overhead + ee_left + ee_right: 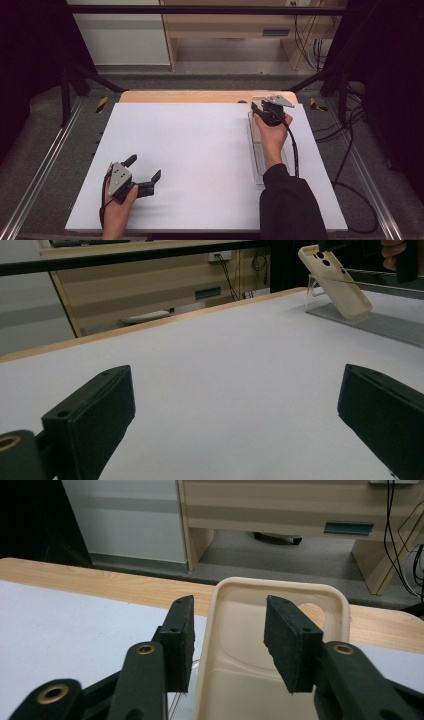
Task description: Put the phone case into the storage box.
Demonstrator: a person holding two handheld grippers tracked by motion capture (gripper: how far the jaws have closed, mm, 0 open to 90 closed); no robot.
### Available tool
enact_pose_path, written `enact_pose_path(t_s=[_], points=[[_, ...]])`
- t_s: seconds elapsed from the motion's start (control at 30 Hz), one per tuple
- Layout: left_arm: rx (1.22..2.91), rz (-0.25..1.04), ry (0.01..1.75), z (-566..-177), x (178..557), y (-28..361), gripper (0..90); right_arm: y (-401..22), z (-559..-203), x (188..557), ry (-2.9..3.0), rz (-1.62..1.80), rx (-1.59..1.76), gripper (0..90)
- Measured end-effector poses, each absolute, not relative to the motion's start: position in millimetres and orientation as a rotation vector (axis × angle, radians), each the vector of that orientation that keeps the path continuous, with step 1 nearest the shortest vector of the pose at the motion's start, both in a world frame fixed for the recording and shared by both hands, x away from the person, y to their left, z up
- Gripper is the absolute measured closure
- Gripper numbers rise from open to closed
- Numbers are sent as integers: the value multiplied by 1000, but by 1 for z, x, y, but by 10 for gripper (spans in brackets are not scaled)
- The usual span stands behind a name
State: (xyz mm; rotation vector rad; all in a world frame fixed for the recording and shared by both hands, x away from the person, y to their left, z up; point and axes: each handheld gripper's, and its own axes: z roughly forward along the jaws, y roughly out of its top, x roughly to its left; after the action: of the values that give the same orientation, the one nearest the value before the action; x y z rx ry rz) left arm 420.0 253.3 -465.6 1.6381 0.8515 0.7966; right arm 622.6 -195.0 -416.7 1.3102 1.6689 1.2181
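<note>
Cream phone case [260, 645], no legible branding, straddled by the part-open right hand-held gripper [227, 645]; left hand-held gripper [235, 410] wide open, empty.

A white sheet [200, 165] covers the table [200, 96], whose wooden edge shows at twelve o'clock. A clear ribbed stand [259, 160] lies toward three o'clock, directly on the sheet.

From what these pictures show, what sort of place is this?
Probably a lab or workshop set up for recording handling tasks. A white table stands inside a dark metal frame, cables run over the carpet, and a clear stand holds a beige phone case.
</note>
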Motion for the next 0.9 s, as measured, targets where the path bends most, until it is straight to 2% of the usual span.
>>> enact_pose_path(t_s=[0.6,0.63,0.73,0.77,0.9], points=[[1638,795,852,-466,421,253,19,-191,-410,622,1667,1157,1315,335],[1638,796,852,-466,421,253,19,-190,-409,622,1663,1146,1319,288],[1637,796,854,-466,421,253,19,-189,-408,622,1658,1133,1317,243],[1636,796,855,-466,421,253,19,-189,-407,622,1657,1120,1319,197],[1635,795,857,-466,421,253,19,-188,-406,622,1668,1100,1307,143]])
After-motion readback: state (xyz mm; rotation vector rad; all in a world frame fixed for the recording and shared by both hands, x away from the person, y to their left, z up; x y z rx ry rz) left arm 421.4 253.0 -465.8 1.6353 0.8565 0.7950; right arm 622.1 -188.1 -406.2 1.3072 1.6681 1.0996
